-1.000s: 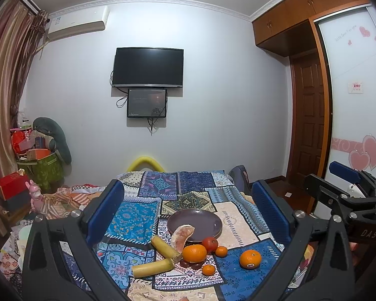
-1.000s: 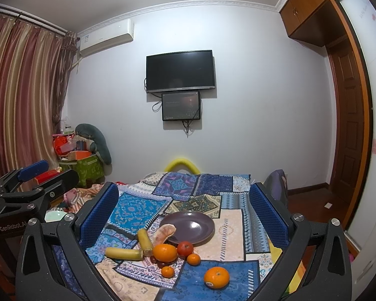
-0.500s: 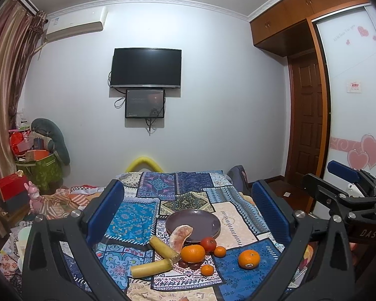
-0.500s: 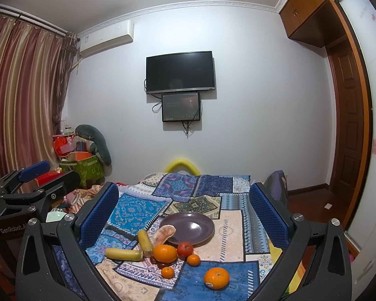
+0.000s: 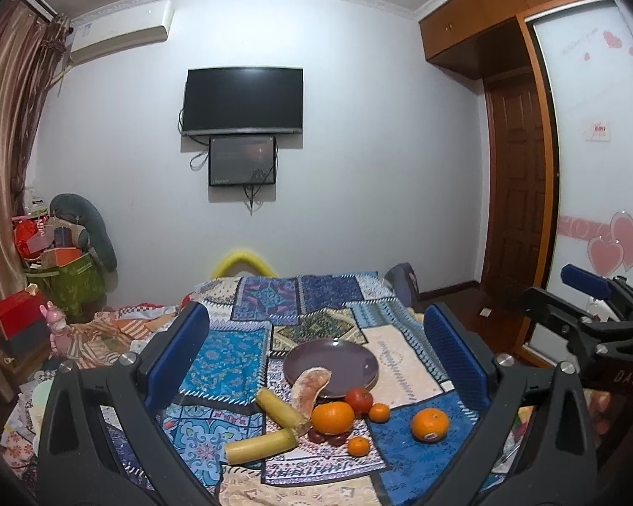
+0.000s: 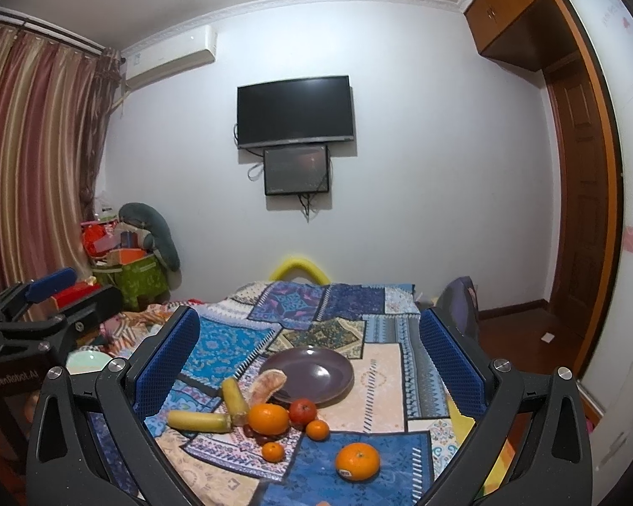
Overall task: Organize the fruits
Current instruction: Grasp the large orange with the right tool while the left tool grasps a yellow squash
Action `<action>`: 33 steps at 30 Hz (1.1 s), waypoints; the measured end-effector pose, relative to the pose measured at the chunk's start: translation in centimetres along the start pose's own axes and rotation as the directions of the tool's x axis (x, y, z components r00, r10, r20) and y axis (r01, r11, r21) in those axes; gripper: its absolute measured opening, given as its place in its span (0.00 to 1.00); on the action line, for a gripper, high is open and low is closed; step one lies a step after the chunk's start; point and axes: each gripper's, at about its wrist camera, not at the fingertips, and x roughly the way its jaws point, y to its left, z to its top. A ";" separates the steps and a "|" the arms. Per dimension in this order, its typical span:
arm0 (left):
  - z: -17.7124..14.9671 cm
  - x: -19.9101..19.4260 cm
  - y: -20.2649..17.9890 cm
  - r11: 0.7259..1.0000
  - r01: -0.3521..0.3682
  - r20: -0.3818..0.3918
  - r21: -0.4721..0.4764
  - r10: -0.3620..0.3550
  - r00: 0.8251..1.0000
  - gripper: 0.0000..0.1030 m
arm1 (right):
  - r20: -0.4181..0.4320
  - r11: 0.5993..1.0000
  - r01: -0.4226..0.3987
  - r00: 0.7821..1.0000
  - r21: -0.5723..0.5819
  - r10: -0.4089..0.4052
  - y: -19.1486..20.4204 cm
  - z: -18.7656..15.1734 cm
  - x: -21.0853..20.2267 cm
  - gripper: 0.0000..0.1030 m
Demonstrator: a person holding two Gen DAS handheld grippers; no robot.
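Step in hand, by my reading: the approach, nothing picked up yet. The bed (image 5: 249,350) under its patchwork cover fills the lower part of both views, and all the fruit lies on it toward the near end. Left gripper (image 5: 316,350) held high over the bed, jaws spread wide, empty; right gripper (image 6: 308,350) likewise, jaws wide, empty. Both well apart from the fruit. The dark purple plate (image 5: 350,362) sits flat mid-bed, bare apart from a peeled pomelo wedge (image 5: 310,388) that leans over its near rim, pale and pinkish. Two bananas (image 5: 261,447) lie just left of it, yellow-green, their ends meeting in an angle. A big orange (image 5: 332,417) sits touching or nearly touching a red tomato (image 5: 358,398), which rests against the plate's near rim. A second big orange (image 6: 357,460), with a sticker, lies on its own on a blue patch, nearest the right gripper. Three little tangerines (image 5: 379,412) are scattered round the big orange; dark small fruit under it, too dim to name. Next move likely calls for one gripper to drop toward a single fruit, the lone orange being the clearest reach, jaws straddling it, then carry it to the plate. Round fruit may roll on soft bedding.
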 end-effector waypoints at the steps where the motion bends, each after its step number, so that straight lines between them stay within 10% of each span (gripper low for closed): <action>1: -0.1 0.5 0.4 1.000 0.004 -0.014 0.001 -0.004 1.000 1.00 | -0.010 1.000 0.001 1.000 0.000 -0.001 -0.2 -0.2 0.3 1.00; 19: -5.1 10.6 8.2 0.997 -0.069 -0.315 0.027 0.074 0.946 0.82 | -0.339 1.000 0.014 0.941 0.004 -0.012 -5.3 -5.8 7.5 0.60; 33: -13.5 19.7 8.8 0.999 0.048 -0.615 -0.011 -0.045 0.788 0.82 | -0.556 1.000 0.021 0.831 0.018 -0.007 -6.9 -11.5 12.2 0.60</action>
